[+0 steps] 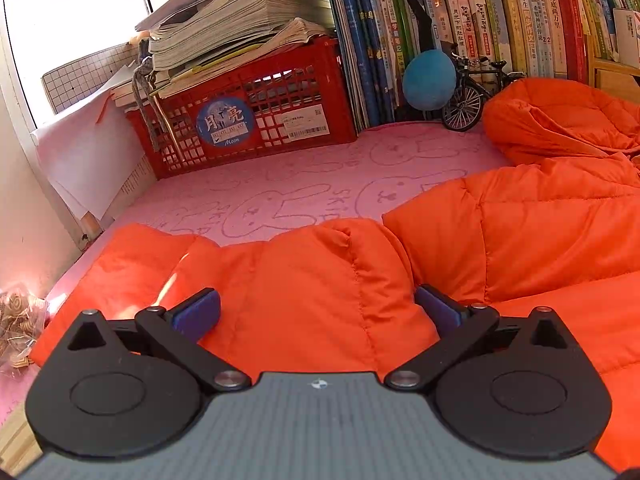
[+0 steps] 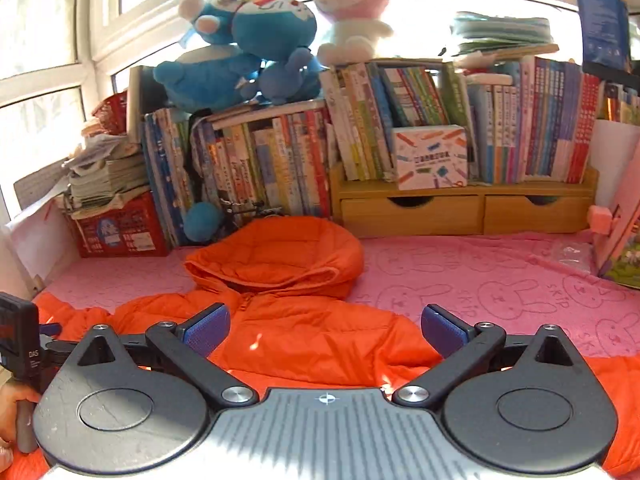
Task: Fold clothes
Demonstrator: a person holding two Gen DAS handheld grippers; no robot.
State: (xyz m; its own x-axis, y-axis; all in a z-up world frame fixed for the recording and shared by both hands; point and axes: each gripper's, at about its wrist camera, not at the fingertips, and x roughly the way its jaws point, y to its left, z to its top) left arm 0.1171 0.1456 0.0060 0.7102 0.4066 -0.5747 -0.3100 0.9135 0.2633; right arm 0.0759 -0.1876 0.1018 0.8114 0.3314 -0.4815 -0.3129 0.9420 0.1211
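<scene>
An orange puffer jacket [image 1: 500,240] lies spread on a pink bunny-print cloth [image 1: 288,176]. Its left sleeve [image 1: 280,280] runs across the front of the left wrist view, and its hood [image 1: 560,120] lies at the far right. My left gripper [image 1: 318,312] is open, its blue pads either side of the sleeve, just above it. In the right wrist view the jacket [image 2: 304,332] lies front side up with the hood [image 2: 280,256] at the back. My right gripper [image 2: 326,330] is open over the chest. The left gripper's handle [image 2: 20,340] shows at the far left.
A red crate [image 1: 248,120] piled with papers stands at the back left, next to rows of books [image 1: 500,20], a blue ball [image 1: 428,80] and a model bicycle [image 1: 472,92]. A wooden drawer shelf [image 2: 460,208] with books and plush toys [image 2: 256,40] lines the back. A pink board [image 2: 620,232] leans at right.
</scene>
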